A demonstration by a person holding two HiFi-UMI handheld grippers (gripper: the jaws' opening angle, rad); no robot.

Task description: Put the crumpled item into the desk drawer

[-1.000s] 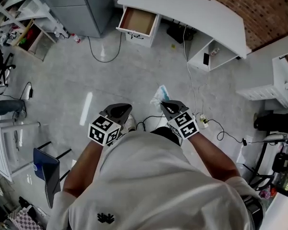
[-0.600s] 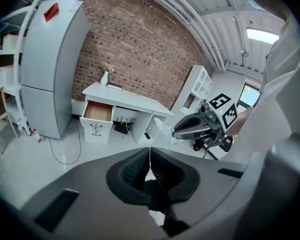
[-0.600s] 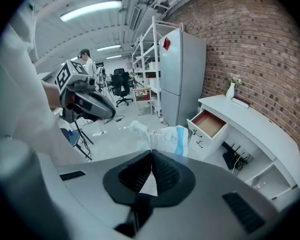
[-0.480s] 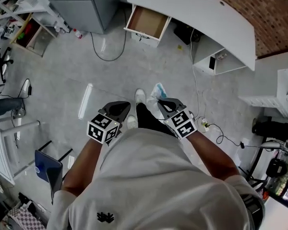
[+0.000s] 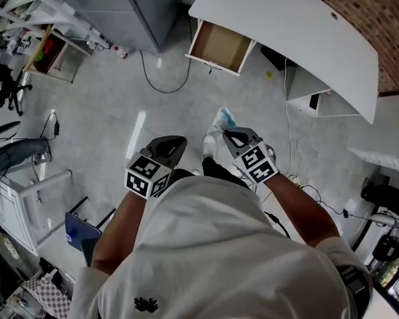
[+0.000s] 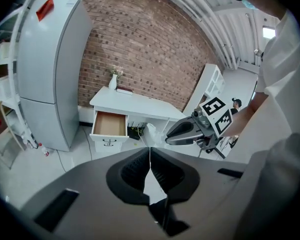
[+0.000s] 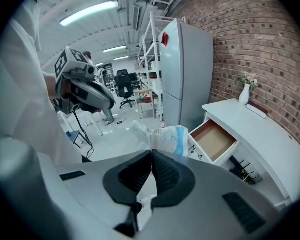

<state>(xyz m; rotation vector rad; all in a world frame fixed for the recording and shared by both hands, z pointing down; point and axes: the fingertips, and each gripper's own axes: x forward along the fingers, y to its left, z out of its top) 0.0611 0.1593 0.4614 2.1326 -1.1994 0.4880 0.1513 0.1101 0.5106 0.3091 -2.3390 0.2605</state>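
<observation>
A crumpled white and blue plastic wrapper sticks out past the tips of my right gripper, which is shut on it; from the head view the crumpled wrapper hangs in front of my right gripper. My left gripper is held beside it at waist height, its jaws closed with nothing between them; its own view shows my left gripper shut. Ahead stands the white desk with its open drawer, brown inside; the open drawer and the drawer show in both gripper views.
A grey fridge stands left of the desk. Cables trail over the grey floor. White shelving lines the far left, a blue chair is at my lower left. A vase sits on the desk.
I have walked closer to the desk; the drawer has drifted right and nearer in the head view. Both grippers keep their hold and stance.
</observation>
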